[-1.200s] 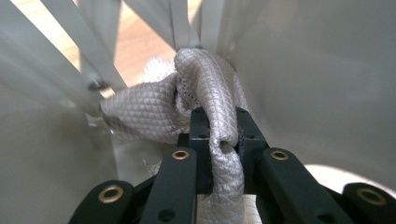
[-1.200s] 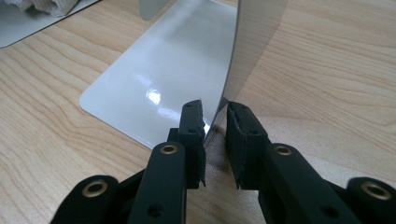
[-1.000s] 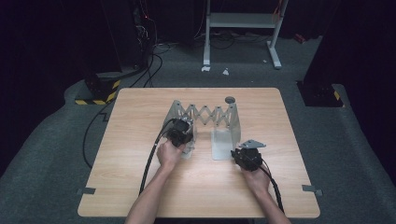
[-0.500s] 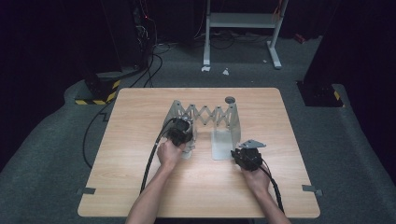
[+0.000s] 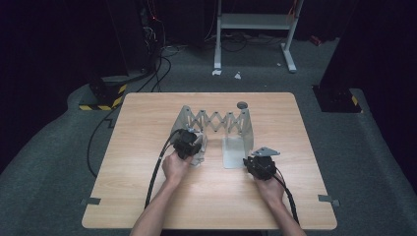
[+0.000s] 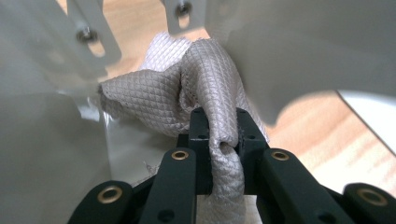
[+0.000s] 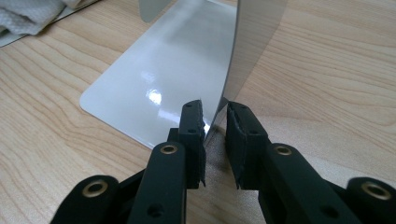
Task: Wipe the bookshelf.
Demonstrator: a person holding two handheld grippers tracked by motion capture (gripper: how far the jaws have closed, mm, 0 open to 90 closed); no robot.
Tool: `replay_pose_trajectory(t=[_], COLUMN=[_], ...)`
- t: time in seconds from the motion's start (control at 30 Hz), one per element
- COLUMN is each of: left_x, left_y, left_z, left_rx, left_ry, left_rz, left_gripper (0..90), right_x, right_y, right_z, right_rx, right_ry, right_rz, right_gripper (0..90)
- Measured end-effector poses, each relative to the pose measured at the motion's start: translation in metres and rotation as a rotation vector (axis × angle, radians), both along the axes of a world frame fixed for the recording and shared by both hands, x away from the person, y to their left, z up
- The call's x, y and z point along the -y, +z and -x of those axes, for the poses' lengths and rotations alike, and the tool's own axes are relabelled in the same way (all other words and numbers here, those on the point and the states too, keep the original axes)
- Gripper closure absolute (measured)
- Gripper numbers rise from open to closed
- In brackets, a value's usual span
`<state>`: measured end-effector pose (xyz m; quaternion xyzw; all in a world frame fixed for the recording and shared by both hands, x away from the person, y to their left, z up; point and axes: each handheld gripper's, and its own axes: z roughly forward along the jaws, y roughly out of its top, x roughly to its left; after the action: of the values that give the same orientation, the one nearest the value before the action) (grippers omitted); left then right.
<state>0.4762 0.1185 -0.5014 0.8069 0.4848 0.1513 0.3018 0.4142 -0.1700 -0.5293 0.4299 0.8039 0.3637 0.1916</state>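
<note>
nothing is shifting since earlier: left gripper point(image 6: 218, 140) is pinching the cloth point(image 6: 187, 88), wiping the expandable bookend point(image 5: 216, 123), right gripper point(image 7: 215, 122) is clamping its upright plate point(image 7: 254, 42); next is rubbing onward.

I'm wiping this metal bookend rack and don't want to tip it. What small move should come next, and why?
Probably drag the cloth along the left end plate. The left hand-held gripper pinches the cloth against it, and the right hand-held gripper straddles the right end plate's edge, bracing the rack.

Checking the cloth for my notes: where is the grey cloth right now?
In the high view the grey cloth lies at the left end plate of the expanding metal rack, pinched by the left gripper.
</note>
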Motion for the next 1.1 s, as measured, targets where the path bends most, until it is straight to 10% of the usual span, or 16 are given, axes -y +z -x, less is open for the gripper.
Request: replay_pose_trajectory(t=[0.2,0.63,1.1], left_x=[0.001,-0.011,-0.007], left_y=[-0.002,-0.006,-0.005], left_z=[-0.007,0.024,0.016], left_rx=[-0.008,-0.011,-0.007], left_ry=[0.008,-0.019,-0.001], left_rz=[-0.01,-0.002,-0.017], left_gripper=[80.3,80.4,80.3], right_x=[0.0,0.0,0.0], right_y=[0.0,0.0,0.0], right_z=[0.0,0.0,0.0], right_rx=[-0.002,0.0,0.0], right_ry=[-0.001,0.0,-0.001], right_rz=[-0.002,0.0,0.0], right_gripper=[76.9,76.9,76.9])
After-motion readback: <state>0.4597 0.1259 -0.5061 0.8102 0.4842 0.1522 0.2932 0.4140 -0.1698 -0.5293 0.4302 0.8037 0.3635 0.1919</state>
